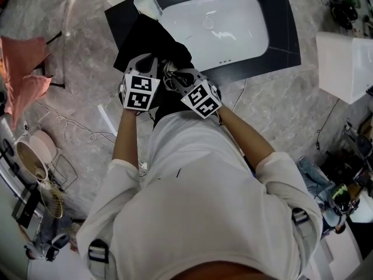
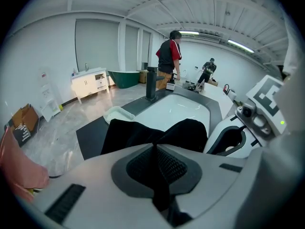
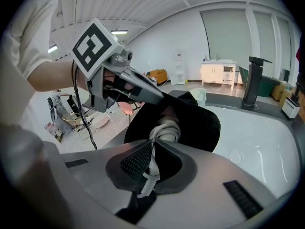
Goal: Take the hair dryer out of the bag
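The black bag hangs over the near edge of the dark table, at 12 o'clock from both grippers in the head view. In the right gripper view a pale wound bundle, apparently the hair dryer, shows at the bag's mouth, just past the jaws at their 12 o'clock. Its white cord runs back between them.

The table carries a sunken white basin at 2 o'clock from the bag, with a dark faucet behind it. A small white tray sits at the bag's 12 o'clock. The floor is pale marble, with a pink cloth at 9 o'clock. The room is a white hall where two people stand beyond the table.

The left gripper has its jaws nearly together, pinching a fold of the bag's black fabric. The right gripper has its jaws narrow too, clamped on the white cord. The two grippers sit side by side, close together.
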`<action>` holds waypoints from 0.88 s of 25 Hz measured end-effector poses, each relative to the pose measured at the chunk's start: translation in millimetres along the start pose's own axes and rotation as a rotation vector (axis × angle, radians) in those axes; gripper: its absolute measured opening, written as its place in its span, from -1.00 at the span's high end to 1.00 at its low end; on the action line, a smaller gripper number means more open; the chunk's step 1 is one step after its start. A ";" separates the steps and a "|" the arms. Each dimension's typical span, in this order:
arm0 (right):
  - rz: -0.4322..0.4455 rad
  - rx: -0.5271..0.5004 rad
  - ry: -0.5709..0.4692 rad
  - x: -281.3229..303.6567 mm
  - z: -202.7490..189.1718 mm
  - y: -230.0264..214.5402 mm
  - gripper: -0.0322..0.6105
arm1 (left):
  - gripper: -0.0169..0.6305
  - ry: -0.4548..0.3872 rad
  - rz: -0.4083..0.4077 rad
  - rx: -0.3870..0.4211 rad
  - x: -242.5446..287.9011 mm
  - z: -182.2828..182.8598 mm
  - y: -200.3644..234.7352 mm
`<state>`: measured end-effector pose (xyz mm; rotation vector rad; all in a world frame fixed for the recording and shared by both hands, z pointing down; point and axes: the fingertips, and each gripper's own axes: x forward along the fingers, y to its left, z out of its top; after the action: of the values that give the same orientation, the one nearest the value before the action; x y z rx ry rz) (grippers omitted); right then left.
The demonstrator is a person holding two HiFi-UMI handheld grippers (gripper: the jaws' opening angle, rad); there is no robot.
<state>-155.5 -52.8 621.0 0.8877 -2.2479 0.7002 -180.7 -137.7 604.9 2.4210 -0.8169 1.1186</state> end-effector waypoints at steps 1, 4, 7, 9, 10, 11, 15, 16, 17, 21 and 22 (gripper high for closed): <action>-0.004 0.003 0.006 1.6 -1.8 0.1 0.83 | 0.84 0.000 -0.007 0.002 0.7 -0.1 0.3; -0.025 0.023 0.017 5.4 -6.2 -2.9 0.79 | 0.84 -0.011 -0.022 0.007 3.0 -1.2 1.1; -0.034 0.019 0.032 8.1 -8.1 -4.5 0.71 | 0.84 -0.023 -0.035 -0.008 4.7 -1.4 1.3; -0.039 0.011 0.043 10.1 -8.4 -6.0 0.66 | 0.84 -0.024 -0.045 -0.020 5.0 -0.4 1.4; -0.043 0.010 0.046 11.0 -8.1 -7.4 0.63 | 0.84 -0.026 -0.049 -0.025 5.6 -0.4 1.6; -0.048 0.009 0.048 11.9 -7.6 -9.1 0.60 | 0.84 -0.030 -0.053 -0.029 6.4 -0.7 1.8; -0.060 0.008 0.061 14.2 -7.4 -13.8 0.48 | 0.84 -0.048 -0.060 -0.043 8.5 -2.4 1.3; -0.060 0.008 0.064 14.9 -8.3 -14.3 0.46 | 0.84 -0.054 -0.061 -0.044 9.4 -2.9 1.1; -0.060 0.008 0.067 15.9 -9.1 -14.7 0.45 | 0.84 -0.061 -0.061 -0.044 10.3 -3.5 1.0; -0.059 0.013 0.070 20.3 -7.4 -15.7 0.37 | 0.84 -0.067 -0.062 -0.046 7.0 -4.0 0.4; -0.060 0.014 0.070 21.6 -6.3 -16.1 0.36 | 0.84 -0.072 -0.061 -0.051 6.2 -4.5 0.4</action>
<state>-154.2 -67.7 644.3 0.9198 -2.1482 0.7094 -180.3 -137.8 612.6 2.4391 -0.7780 0.9821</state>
